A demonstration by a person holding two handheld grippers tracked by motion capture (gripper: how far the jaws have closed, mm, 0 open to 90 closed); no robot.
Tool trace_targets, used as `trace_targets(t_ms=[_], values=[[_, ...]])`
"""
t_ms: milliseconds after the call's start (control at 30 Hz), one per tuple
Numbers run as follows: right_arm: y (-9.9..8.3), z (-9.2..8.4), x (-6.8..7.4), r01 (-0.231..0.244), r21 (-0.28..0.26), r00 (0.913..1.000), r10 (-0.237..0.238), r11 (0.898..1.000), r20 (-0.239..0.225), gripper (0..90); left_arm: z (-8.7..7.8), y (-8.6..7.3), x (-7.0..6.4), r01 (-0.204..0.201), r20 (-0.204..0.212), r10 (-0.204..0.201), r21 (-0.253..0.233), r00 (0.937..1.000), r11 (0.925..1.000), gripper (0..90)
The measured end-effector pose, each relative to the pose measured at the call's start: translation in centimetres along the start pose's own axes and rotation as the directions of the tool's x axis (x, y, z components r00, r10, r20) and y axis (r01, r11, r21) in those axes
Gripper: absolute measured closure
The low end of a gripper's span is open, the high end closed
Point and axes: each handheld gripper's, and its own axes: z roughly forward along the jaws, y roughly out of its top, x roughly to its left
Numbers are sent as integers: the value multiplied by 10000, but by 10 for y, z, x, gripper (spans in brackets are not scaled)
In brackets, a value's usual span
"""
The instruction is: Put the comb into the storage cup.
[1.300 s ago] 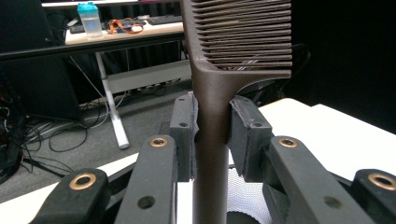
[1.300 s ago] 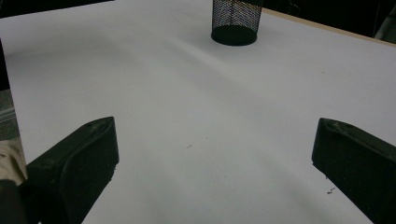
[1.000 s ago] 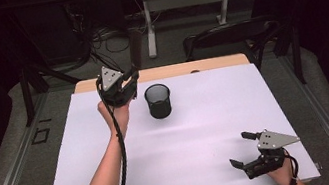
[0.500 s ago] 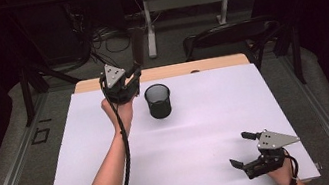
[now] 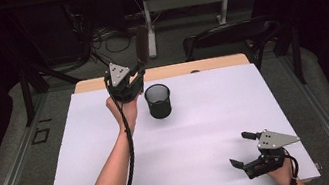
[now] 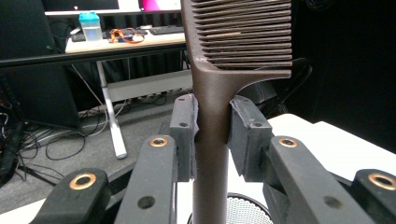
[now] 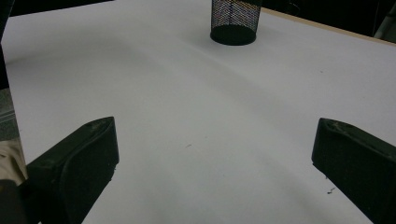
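Left gripper [image 6: 211, 126]: jaws closed on the handle of a dark brown plastic comb [image 6: 219, 84], pads pressing it from both sides; in the high view this gripper [image 5: 135, 74] is raised above the table's far left part.
Comb: stands upright out of the jaws, toothed head on top, teeth pointing to the right in the left gripper view; seen from above, the comb [image 5: 142, 45] rises past the far table edge.
Black wire-mesh cup [image 5: 159, 101]: upright on the white table surface [image 5: 199, 132], just right of the left gripper; its rim [image 6: 233, 207] shows directly below the comb handle.
Right gripper [image 5: 243, 152]: jaws spread wide, empty, low over the table's near right corner, well apart from the mesh cup [image 7: 235, 21], which stands far ahead of it.
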Motion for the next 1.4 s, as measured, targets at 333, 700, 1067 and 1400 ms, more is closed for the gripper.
trace_targets(t_ms=[333,700,1067,1400], values=[[0,0,0,5,19,10000,-5,10000,-9,3,7,-1,-5,11,27,-11,-121,10000,9999,721],[0,-1,0,4,44,10000,-4,10000,3,3,16,-6,-10,113,190,-107,-324,9998,9994,722],[0,-1,0,-3,52,10000,3,10000,-6,3,23,-12,-10,421,351,-399,-642,9986,9970,722],[0,-1,0,-11,26,10000,11,10000,-43,3,27,-18,-8,589,517,-549,-801,9972,9950,722]])
